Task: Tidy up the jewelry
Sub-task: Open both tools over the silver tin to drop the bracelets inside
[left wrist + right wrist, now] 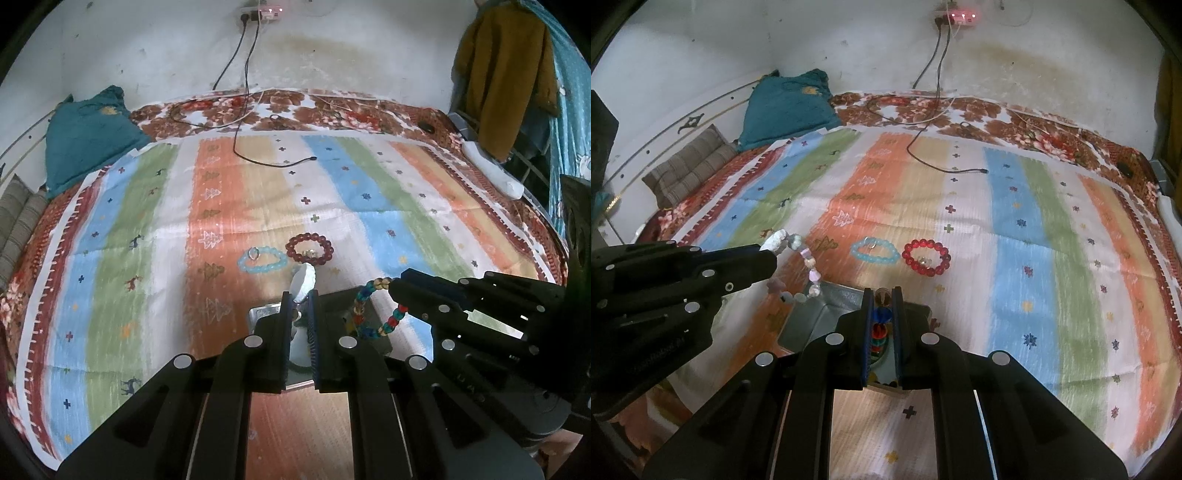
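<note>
My left gripper is shut on a pale stone bracelet, which hangs from the left gripper as a loop in the right wrist view. My right gripper is shut on a multicoloured bead bracelet. In the left wrist view the right gripper holds that bracelet up beside mine. Both bracelets hang over an open metal box on the striped bedsheet. A light blue bracelet and a red bracelet lie side by side beyond the box.
A black charger cable runs from a wall socket onto the striped sheet. A teal cloth and a striped pillow sit at the far left corner. Clothes hang at the right. A white power strip lies at the bed's right edge.
</note>
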The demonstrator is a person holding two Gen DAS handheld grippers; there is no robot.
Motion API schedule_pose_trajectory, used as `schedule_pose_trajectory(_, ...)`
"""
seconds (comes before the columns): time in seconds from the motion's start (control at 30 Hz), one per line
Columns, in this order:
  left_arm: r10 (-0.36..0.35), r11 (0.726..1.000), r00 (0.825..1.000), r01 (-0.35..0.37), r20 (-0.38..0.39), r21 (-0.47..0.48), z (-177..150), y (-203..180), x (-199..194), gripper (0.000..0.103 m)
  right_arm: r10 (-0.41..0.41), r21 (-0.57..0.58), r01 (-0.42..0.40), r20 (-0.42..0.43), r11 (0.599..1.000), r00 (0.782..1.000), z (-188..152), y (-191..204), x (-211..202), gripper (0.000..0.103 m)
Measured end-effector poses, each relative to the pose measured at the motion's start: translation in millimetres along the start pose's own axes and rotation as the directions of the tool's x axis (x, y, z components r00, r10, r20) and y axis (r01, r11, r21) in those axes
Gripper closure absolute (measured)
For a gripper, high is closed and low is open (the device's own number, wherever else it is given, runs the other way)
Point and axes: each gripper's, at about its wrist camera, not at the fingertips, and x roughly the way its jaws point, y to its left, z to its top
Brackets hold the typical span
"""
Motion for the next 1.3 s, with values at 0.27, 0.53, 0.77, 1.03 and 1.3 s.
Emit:
schedule_pose_trajectory(0.27, 0.019, 1.000, 1.000, -0.019, -0.017, -0.013, -3.8, 1.5, 0.8, 0.094, -0.026, 0.064, 0.028, -0.036, 0.998, 0.999, -1.6, -10.7, 5.0, 0.086)
schedule_pose_trajectory(0.53, 0.022, 0.999, 0.999, -0.023, -0.027, -0.048, -3.9, 8.0, 1.6, 0.076, -0.049, 0.097, 0.055, -0.059, 0.994, 0.997, -0.8, -23.3, 10.1, 0.074)
schedule_pose_trajectory(0.77, 0.034, 0.997, 0.999, -0.036, -0.029, -0.061, -1.6, 13.8, 3.2, 0.068, -0.061, 0.109, 0.069, -0.067, 0.992, 0.996, 2.0, -27.8, 13.9, 0.065)
schedule_pose_trajectory(1.03, 0.063, 0.995, 0.997, -0.066, -0.037, -0.074, 2.1, 20.3, 9.3, 0.053, -0.061, 0.114, 0.070, -0.086, 0.991, 0.994, 6.1, -31.8, 21.4, 0.061)
schedule_pose_trajectory(1.3, 0.071, 0.994, 0.997, -0.074, -0.044, -0.074, 5.3, 21.8, 15.7, 0.042, -0.061, 0.131, 0.072, -0.089, 0.989, 0.994, 10.2, -40.1, 24.4, 0.053)
